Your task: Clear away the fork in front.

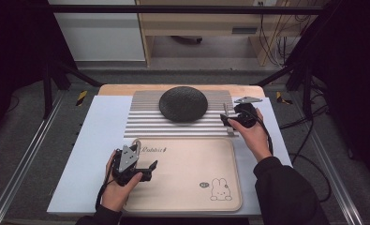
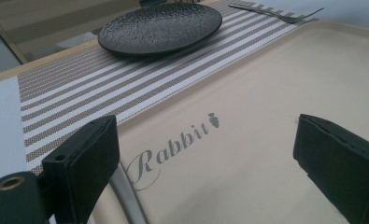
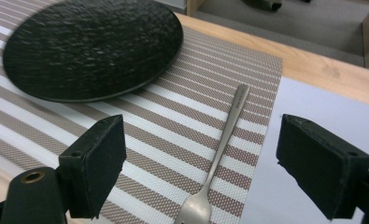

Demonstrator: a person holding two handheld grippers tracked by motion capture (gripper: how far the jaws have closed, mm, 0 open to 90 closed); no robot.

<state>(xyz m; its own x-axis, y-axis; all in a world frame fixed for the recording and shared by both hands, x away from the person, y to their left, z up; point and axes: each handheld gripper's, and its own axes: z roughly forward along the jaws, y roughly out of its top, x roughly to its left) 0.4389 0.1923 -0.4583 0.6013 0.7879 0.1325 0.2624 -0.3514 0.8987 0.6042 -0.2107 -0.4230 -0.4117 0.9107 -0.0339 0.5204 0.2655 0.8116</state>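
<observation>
Setting: black plate (image 1: 183,104) sits on the striped placemat (image 1: 145,123); fork (image 3: 218,161) lies to its right on the mat, handle pointing away from the person.
Left to do: looks like little; beige tray (image 1: 187,187) is bare.
Right gripper (image 3: 201,175): jaws apart, straddling the fork, gripping nothing.
Left gripper (image 2: 205,161): jaws wide, empty, over the tray.

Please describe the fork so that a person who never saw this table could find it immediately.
Find the brown-and-white striped woven placemat at the far half of the table, with the round black textured plate on it. The slim silver metal fork lies flat on the placemat's right edge, beside the plate and apart from it. It is the only cutlery and the only shiny, thin thing there.
</observation>
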